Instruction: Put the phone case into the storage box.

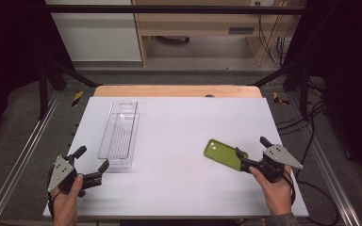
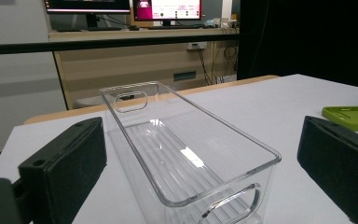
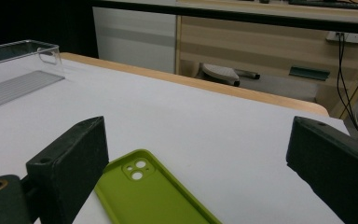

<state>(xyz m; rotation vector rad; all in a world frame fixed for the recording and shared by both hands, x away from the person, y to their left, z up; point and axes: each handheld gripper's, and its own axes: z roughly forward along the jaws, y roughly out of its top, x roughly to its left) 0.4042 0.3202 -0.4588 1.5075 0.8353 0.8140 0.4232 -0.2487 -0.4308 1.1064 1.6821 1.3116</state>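
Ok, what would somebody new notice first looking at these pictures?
Probably the bright green phone case, lying flat on the white table toward its right, just ahead of the open right gripper. Next, the clear plastic bin, long and empty, on the left side, with the open left gripper at its near end.

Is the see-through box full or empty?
Empty. The clear plastic bin shows only its ribbed floor, and the green phone case lies outside on the table.
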